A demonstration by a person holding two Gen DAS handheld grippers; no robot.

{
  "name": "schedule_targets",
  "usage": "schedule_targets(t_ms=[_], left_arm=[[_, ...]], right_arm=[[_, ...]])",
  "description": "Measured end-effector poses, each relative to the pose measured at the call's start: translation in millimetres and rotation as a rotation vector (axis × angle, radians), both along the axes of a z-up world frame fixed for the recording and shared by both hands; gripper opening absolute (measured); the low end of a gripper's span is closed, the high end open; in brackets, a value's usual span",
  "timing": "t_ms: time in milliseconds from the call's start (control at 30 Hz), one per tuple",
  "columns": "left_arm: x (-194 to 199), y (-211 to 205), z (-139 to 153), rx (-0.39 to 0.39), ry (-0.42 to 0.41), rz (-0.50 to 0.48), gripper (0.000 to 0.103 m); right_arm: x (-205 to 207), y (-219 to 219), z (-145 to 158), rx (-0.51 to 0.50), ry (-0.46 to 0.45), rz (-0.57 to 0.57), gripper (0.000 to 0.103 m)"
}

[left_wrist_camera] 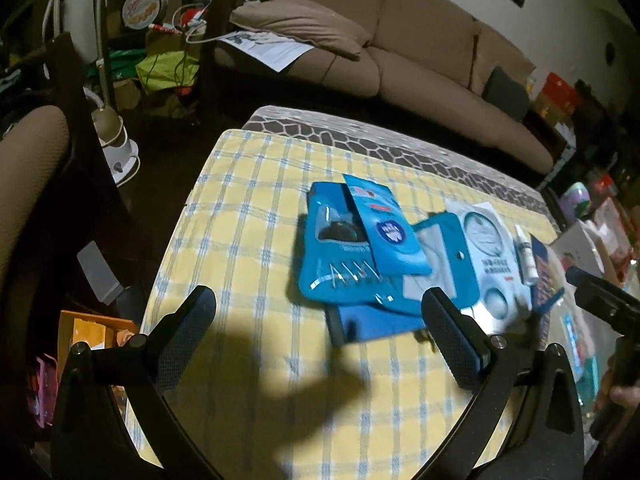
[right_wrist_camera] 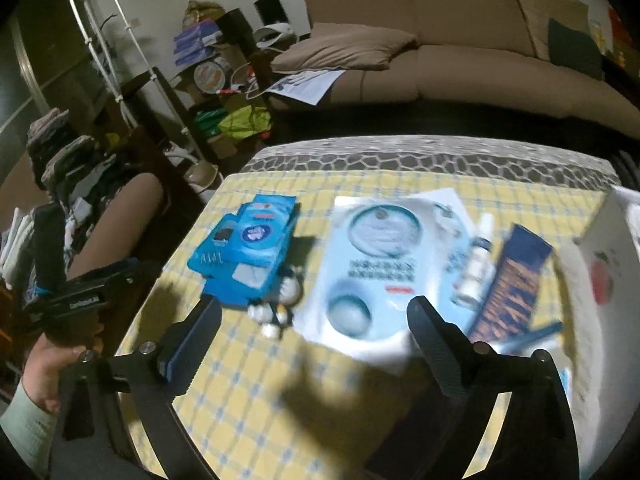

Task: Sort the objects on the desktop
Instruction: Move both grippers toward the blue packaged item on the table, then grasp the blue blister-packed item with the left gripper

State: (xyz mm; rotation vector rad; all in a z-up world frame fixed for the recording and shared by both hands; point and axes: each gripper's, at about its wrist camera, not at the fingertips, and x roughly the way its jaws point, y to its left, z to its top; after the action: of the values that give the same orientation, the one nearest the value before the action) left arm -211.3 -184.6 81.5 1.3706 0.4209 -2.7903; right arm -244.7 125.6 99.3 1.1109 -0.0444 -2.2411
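Observation:
A stack of blue packets (left_wrist_camera: 360, 248) lies on the yellow checked tablecloth (left_wrist_camera: 240, 240), also in the right wrist view (right_wrist_camera: 248, 252). Beside it lie a pale blue-white packet with round windows (right_wrist_camera: 376, 256), a small white bottle (right_wrist_camera: 476, 264), a dark blue and orange box (right_wrist_camera: 512, 288) and a small black-and-white figure (right_wrist_camera: 276, 312). My left gripper (left_wrist_camera: 320, 312) is open and empty, just in front of the blue stack. My right gripper (right_wrist_camera: 316, 320) is open and empty, above the front edge of the pale packet.
A white box with a red print (right_wrist_camera: 600, 264) stands at the table's right edge. A brown sofa (right_wrist_camera: 440, 40) is behind the table, cluttered shelves (right_wrist_camera: 212, 80) and a brown chair (left_wrist_camera: 24, 184) to the left. The table's left edge drops to the dark floor.

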Motion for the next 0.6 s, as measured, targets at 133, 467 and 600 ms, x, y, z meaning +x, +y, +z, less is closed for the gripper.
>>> schedule_targets(t_ms=[133,467,600], left_arm=[[-16.2,-2.1,-10.7,-0.008,-0.014,-0.003,0.103],[-44.5,-6.8,-35.2,0.021,-0.047,-0.027,0.095],[-52.5,-5.7,-44.3,0.017,-0.063,-0.035,0.084]], right_arm=[[-16.8,-23.0,-7.1,-0.028,-0.012,0.02,0.092],[-51.4,-58.4,-39.9,-0.057,-0.091,0.028,0.066],[-59.4,-66.5,-50.3,-0.059,-0.113,0.021,0.061]])
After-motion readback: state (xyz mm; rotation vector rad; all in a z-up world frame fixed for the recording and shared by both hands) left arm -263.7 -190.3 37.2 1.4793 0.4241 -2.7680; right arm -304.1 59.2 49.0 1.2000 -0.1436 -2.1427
